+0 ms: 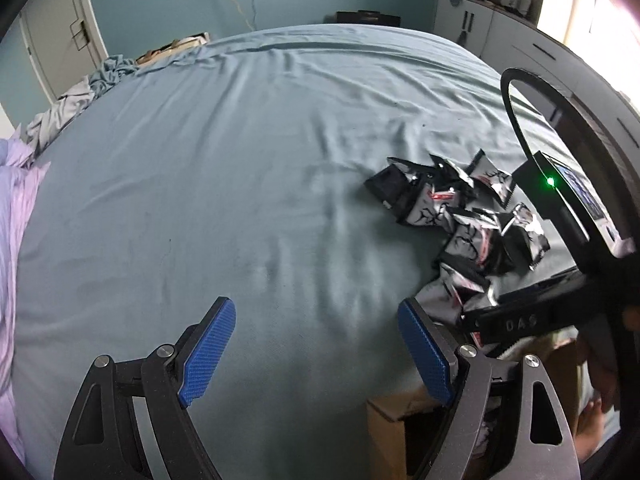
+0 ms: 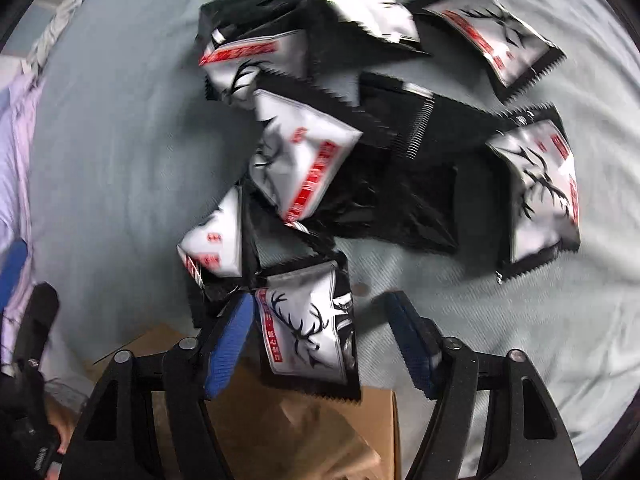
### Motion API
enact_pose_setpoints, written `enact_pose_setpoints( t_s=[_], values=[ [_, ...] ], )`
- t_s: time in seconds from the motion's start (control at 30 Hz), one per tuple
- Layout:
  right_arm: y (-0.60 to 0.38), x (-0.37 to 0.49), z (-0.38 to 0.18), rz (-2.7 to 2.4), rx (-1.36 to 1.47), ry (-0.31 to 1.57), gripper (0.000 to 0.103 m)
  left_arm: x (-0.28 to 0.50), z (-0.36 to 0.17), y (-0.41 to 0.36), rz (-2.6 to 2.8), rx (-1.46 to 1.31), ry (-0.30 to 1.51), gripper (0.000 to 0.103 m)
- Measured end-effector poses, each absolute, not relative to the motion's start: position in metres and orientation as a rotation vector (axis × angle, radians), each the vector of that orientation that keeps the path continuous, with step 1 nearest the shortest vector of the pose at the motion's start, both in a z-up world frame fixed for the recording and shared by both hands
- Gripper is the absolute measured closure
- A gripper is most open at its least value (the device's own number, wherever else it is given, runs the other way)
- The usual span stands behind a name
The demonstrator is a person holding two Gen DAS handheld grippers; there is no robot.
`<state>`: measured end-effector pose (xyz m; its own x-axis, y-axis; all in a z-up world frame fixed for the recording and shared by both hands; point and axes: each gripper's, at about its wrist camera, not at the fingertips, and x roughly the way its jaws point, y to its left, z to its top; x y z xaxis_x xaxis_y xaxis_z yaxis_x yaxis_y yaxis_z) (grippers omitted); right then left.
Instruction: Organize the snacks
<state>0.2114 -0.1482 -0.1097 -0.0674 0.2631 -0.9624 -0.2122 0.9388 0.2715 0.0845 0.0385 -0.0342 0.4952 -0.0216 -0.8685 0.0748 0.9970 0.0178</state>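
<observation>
Hovering over the heap, your right gripper [image 2: 320, 344] stands with its jaws part-open around one glossy white-and-black foil snack packet printed with an antler motif and a red strip [image 2: 310, 330]; the left blue pad [image 2: 230, 344] sits at the packet's edge while the right pad is clear of it, so nothing is clamped yet. Risk, first item: you may close on a corner only, and slick foil would slide out of the ribbed rubber pads. Risk, second item: that packet overhangs the edge of the pale blue-grey wrinkled bedsheet [image 2: 500, 340] above the open brown cardboard box [image 2: 340, 428], so a nudge could tip it in unplaced, or send it past the box. Risk, third item: the neighbouring packets overlap it at its upper end, and a lift could drag them along. Remaining stock: a loose pile of pillow-shaped, air-puffed sachets with serrated sealed edges [image 2: 360, 140], some showing the plain black reverse, all lying on the sheet near the bed's edge. Your left gripper [image 1: 318, 348] hangs wide open over bare sheet, holding nothing, with the pile [image 1: 460, 216] off to its right. Soft bedding gives under pressure, so pressing down may bury a packet rather than seat it between the pads.
</observation>
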Motion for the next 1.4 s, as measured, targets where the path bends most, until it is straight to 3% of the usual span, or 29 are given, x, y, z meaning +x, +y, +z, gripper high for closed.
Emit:
enact_pose_setpoints(
  t_s=[0.07, 0.1, 0.37, 0.57, 0.73, 0.83, 1.0, 1.07, 1.1, 1.17, 1.3, 1.4],
  values=[
    [-0.143, 0.211, -0.108, 0.430, 0.004, 1.586, 0.078, 0.087, -0.035, 0.041, -0.054, 0.049, 1.054, 0.019],
    [-0.146, 0.212, -0.106, 0.451, 0.023, 1.576, 0.086, 0.088, -0.036, 0.042, -0.049, 0.049, 1.055, 0.019],
    [-0.203, 0.202, -0.056, 0.377, 0.169, 1.380, 0.087, 0.101, -0.040, 0.047, -0.039, 0.048, 1.067, 0.019],
    [-0.283, 0.153, 0.001, 0.174, 0.333, 1.094, 0.087, 0.116, -0.039, 0.019, -0.082, 0.206, 1.105, 0.019],
    [-0.347, 0.075, -0.016, 0.079, 0.605, 0.992, 0.087, 0.132, -0.061, -0.038, -0.285, 0.313, 1.264, 0.019],
    [-0.380, 0.040, -0.036, 0.108, 0.778, 0.972, 0.087, 0.145, -0.077, -0.055, -0.342, 0.250, 1.388, 0.019],
    [-0.383, 0.011, -0.049, 0.097, 0.829, 0.974, 0.086, 0.162, -0.104, -0.065, -0.396, 0.053, 1.558, 0.020],
    [-0.369, 0.016, -0.040, 0.148, 0.820, 0.972, 0.086, 0.163, -0.120, -0.065, -0.343, 0.054, 1.599, 0.040],
    [-0.367, 0.019, -0.040, 0.160, 0.809, 0.985, 0.086, 0.162, -0.121, -0.066, -0.315, 0.080, 1.579, 0.041],
    [-0.364, 0.028, -0.046, 0.168, 0.809, 1.014, 0.086, 0.158, -0.115, -0.063, -0.249, 0.120, 1.534, 0.068],
    [-0.357, 0.039, -0.051, 0.151, 0.789, 1.069, 0.086, 0.155, -0.084, -0.020, -0.259, -0.183, 1.431, 0.073],
    [-0.358, 0.039, -0.043, 0.149, 0.780, 1.059, 0.086, 0.146, -0.051, 0.014, -0.211, -0.233, 1.332, 0.073]
  ],
)
